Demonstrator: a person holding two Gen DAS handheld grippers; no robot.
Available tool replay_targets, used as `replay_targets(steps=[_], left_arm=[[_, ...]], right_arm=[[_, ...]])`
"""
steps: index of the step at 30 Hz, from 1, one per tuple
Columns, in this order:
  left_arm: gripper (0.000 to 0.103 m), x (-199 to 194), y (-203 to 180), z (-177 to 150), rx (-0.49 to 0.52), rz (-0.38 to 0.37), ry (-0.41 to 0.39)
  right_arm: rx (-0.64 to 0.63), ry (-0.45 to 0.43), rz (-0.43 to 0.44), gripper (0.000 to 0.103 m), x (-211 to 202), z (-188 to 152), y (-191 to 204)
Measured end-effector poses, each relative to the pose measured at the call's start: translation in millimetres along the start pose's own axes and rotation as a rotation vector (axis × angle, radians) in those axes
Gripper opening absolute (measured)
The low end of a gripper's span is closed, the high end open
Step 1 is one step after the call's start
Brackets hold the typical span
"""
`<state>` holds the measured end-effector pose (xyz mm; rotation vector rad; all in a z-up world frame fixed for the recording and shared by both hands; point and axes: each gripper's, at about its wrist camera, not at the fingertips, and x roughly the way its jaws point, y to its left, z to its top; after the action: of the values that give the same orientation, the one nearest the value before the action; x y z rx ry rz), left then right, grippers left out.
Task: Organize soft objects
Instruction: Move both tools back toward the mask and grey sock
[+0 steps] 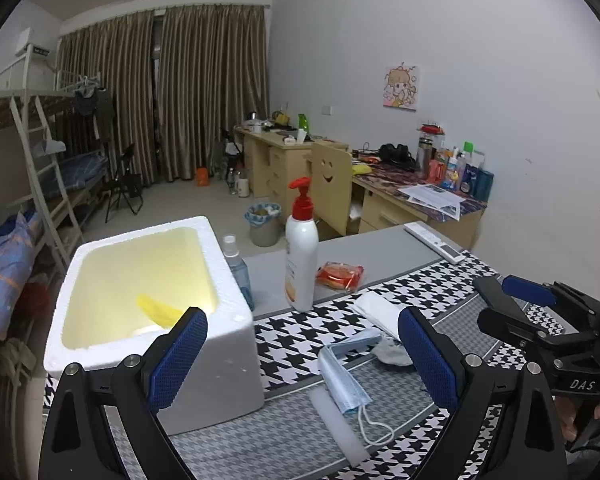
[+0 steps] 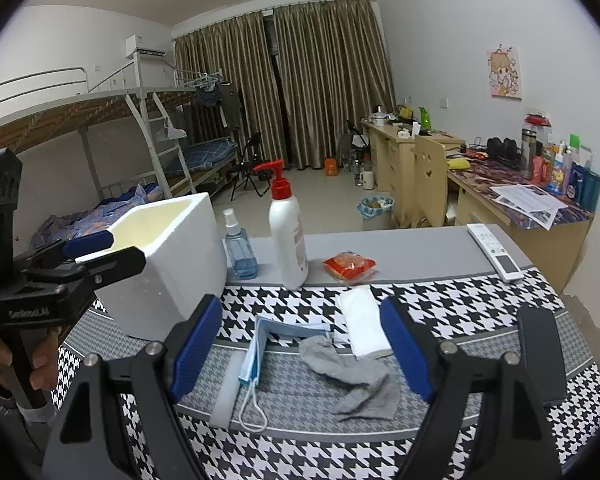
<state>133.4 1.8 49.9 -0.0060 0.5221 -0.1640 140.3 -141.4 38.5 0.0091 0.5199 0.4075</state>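
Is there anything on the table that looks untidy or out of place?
Yes. The grey sock lies crumpled beside the folded white cloth, and the blue face mask sits bent, one ear loop trailing. Nothing looks spilled or damaged.

- The right gripper (image 2: 302, 344), blue-padded, hangs wide open over a houndstooth-patterned tablecloth (image 2: 480, 304).
- Between its fingers lie a crumpled grey sock (image 2: 356, 376), a folded blue face mask (image 2: 268, 344) and a folded white cloth (image 2: 362, 322).
- A white foam box (image 2: 172, 264) stands left.

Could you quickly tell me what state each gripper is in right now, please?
Left gripper: open, holding nothing, above the face mask beside the foam box.
Right gripper: open, holding nothing, above the grey sock.
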Motion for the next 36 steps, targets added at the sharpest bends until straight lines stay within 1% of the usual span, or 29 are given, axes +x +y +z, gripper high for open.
replay_targets(steps=[10, 16, 19, 22, 26, 32, 36], left_arm=[[0.097, 3, -22, -16, 0.002, 0.007, 0.009], [0.097, 4, -35, -27, 0.003, 0.010, 0.002], [0.097, 6, -38, -31, 0.003, -0.008, 0.003], [0.097, 12, -44, -35, 0.014, -0.010, 0.000], [0.097, 22, -50, -40, 0.022, -0.022, 0.022], [0.097, 40, -58, -45, 0.028, -0.026, 0.055], [0.096, 49, -62, -47, 0.063, -0.013, 0.053]], right_arm=[[0.013, 0.009, -0.007, 0.085, 0, -8, -17], [-0.007, 0.027, -0.018, 0.085, 2, -17, -21], [-0.007, 0.030, -0.026, 0.085, 2, -23, -25], [-0.001, 0.028, -0.047, 0.085, -1, -27, -32], [0.020, 0.031, -0.056, 0.085, -1, -31, -43], [0.030, 0.069, -0.046, 0.085, 11, -39, -49], [0.025, 0.090, -0.044, 0.085, 20, -44, -51]])
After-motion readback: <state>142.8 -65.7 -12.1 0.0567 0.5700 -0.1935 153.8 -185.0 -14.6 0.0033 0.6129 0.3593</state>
